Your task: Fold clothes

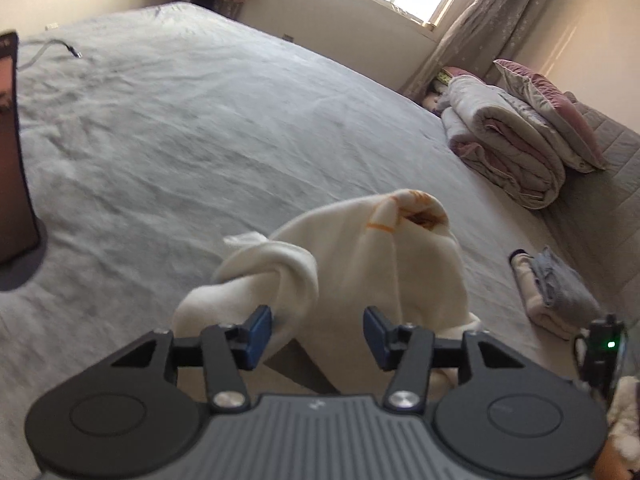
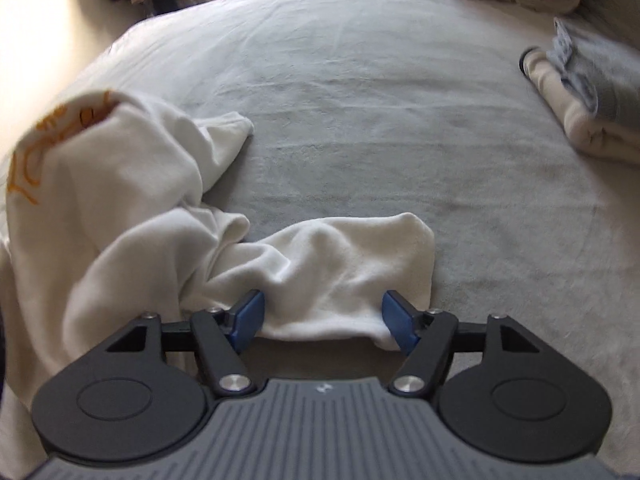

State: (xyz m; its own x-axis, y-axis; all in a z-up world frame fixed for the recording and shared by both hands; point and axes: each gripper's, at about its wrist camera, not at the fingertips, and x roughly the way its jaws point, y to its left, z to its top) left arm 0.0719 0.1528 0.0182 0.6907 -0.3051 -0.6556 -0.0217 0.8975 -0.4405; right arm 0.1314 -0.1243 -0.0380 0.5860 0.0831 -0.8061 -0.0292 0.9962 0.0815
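A crumpled white sweatshirt with orange print lies bunched on the grey bed. My left gripper is open, its blue pads either side of the bunched cloth, just behind it. In the right wrist view the same sweatshirt spreads to the left, with one sleeve lying across in front. My right gripper is open, with the sleeve's near edge between its blue pads. I cannot tell whether the pads touch the cloth.
A small stack of folded clothes lies at the right on the bed, also in the right wrist view. A rolled duvet and pillow sit at the far right. A dark upright object stands at the left.
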